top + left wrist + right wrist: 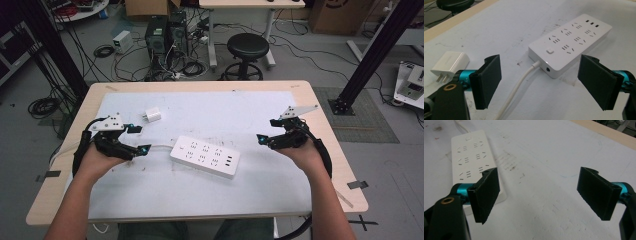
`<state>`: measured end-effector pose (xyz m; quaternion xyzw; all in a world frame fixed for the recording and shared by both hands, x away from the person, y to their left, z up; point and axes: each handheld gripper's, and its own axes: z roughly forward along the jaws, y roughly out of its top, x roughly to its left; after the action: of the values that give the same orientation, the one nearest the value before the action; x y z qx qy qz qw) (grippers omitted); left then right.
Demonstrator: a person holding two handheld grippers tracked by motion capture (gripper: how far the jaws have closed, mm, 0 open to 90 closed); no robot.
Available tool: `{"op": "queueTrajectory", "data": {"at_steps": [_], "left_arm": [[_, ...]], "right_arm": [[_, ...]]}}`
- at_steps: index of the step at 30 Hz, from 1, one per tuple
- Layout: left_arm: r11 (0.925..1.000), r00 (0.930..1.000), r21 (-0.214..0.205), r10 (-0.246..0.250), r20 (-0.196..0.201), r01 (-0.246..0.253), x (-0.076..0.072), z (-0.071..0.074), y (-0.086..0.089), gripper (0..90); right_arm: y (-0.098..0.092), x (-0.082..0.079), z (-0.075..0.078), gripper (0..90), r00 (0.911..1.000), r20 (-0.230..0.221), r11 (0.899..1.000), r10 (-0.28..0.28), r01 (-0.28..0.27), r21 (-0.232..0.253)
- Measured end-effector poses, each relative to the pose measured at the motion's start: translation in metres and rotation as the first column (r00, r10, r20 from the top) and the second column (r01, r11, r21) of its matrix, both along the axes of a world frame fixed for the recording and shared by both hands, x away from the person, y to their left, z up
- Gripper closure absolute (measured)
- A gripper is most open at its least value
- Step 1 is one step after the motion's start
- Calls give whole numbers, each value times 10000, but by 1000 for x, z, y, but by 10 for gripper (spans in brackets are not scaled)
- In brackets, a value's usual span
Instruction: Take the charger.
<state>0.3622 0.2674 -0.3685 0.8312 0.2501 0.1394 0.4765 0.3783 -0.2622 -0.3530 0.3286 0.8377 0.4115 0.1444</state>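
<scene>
- A white power strip (204, 156) is seen lying flat near the middle of the tabletop (200, 107), which is covered by a pale, scuffed sheet.
- The strip is set at a slant in the high view, its socket face turned up and its USB ports at the end nearer the right gripper (270, 131).
- A white cable (517, 90) is seen leaving the strip's other end, beside a small round port, and running toward the left gripper (139, 139).
- A small white plug adapter (152, 116) is seen lying on the sheet beyond the left gripper, well apart from the strip, with its two prongs showing in the left gripper view.
- The left gripper is held low over the tabletop at the left of the strip; its jaws are spread wide, with nothing pinched between them.
- In the left gripper view the cable and the strip's near end are framed between the two jaws, but neither is touched.
- The right gripper is held to the right of the strip, apart from it; its jaws are likewise spread wide and hold nothing.
- In the right gripper view bare sheet is seen between the jaws, and the strip lies behind the left-hand jaw.
- A black round stool (247, 47) is seen on the floor beyond the tabletop's far edge.
</scene>
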Motion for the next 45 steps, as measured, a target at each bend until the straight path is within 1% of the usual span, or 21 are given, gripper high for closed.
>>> {"op": "queueTrajectory", "data": {"at_steps": [5, 9, 10, 12, 14, 15, 16, 17, 19, 20, 21, 24, 25, 26, 28, 32, 33, 38, 40, 43, 45], "left_arm": [[9990, 9991, -170, 415, 6, -415, 9, 1, 2, 191], [9986, 9987, -115, 508, -29, -508, 14, 0, 2, 191], [9985, 9985, 152, 528, -116, -526, 20, 0, 0, 191], [9965, 9983, 610, 577, -31, -574, 27, 5, -3, 191], [9965, 9983, 610, 577, -31, -574, 27, 5, -3, 191], [9959, 9977, 595, 675, 73, -678, 38, 15, -7, 191], [9949, 9971, 661, 760, 89, -764, 42, 16, -7, 191], [9948, 9967, 610, 808, 66, -811, 47, 17, -7, 191], [9903, 9939, 855, 1103, -71, -1093, 57, 16, -7, 191], [9903, 9939, 855, 1103, -71, -1093, 57, 16, -7, 185], [9886, 9932, 1010, 1144, -195, -1119, 64, 15, -7, 185], [9859, 9911, 1082, 1308, -265, -1273, 76, 14, -5, 184], [9859, 9911, 1082, 1308, -265, -1273, 76, 14, -5, 184], [9828, 9877, 1101, 1527, -336, -1482, 86, 14, -1, 184], [9803, 9853, 1125, 1673, -335, -1626, 95, 14, 2, 184], [9784, 9841, 1231, 1725, -427, -1662, 104, 10, 4, 184], [9758, 9833, 1430, 1742, -521, -1653, 111, 6, 5, 184], [9768, 9817, 1337, 1776, -690, -1673, 125, -5, 9, 183], [9746, 9811, 1511, 1780, -759, -1652, 130, -10, 8, 181], [9759, 9800, 1417, 1791, -874, -1657, 136, -16, 7, 181], [9740, 9779, 1442, 1886, -907, -1745, 142, -24, 7, 181]], "right_arm": [[0, -1, 1, 187, 10000, -50, 10000, -29, 29, 7], [2, -3, 2, 187, 9999, -157, 10000, -37, 37, 9], [3, -3, 4, 187, 9999, -101, 10000, 21, -21, -27], [4, -4, 5, 187, 10000, 54, 10000, 48, -48, -66], [5, -5, 5, 187, 10000, 47, 10000, 17, -17, -54], [6, -6, 4, 187, 10000, 75, 10000, 16, -16, 13], [6, -7, 3, 187, 10000, 33, 10000, -30, 30, 4], [6, -7, 3, 187, 10000, 15, 10000, -28, 28, -11], [5, -7, 3, 187, 10000, 32, 10000, -64, 64, -11], [5, -7, 3, 187, 10000, 32, 10000, -64, 64, -11], [4, -6, 3, 187, 9999, 54, 10000, -87, 87, 12], [4, -6, 3, 187, 9999, 12, 9999, -126, 126, 11], [4, -6, 3, 187, 9999, 12, 9999, -126, 126, 11], [4, -6, 2, 187, 9999, 9, 9999, -131, 131, 7], [6, -6, 2, 187, 9999, -17, 9999, -136, 136, -41], [7, -5, 1, 187, 9999, -26, 9999, -134, 134, -36], [7, -5, 1, 187, 9999, -35, 9999, -160, 159, -54], [12, -2, -1, 187, 9998, -65, 9998, -187, 186, -105], [12, -2, -1, 187, 9997, -122, 9997, -218, 217, -120], [12, -2, -1, 187, 9996, -144, 9996, -244, 242, -139], [11, -2, -1, 187, 9994, -133, 9995, -307, 305, -124]]}}
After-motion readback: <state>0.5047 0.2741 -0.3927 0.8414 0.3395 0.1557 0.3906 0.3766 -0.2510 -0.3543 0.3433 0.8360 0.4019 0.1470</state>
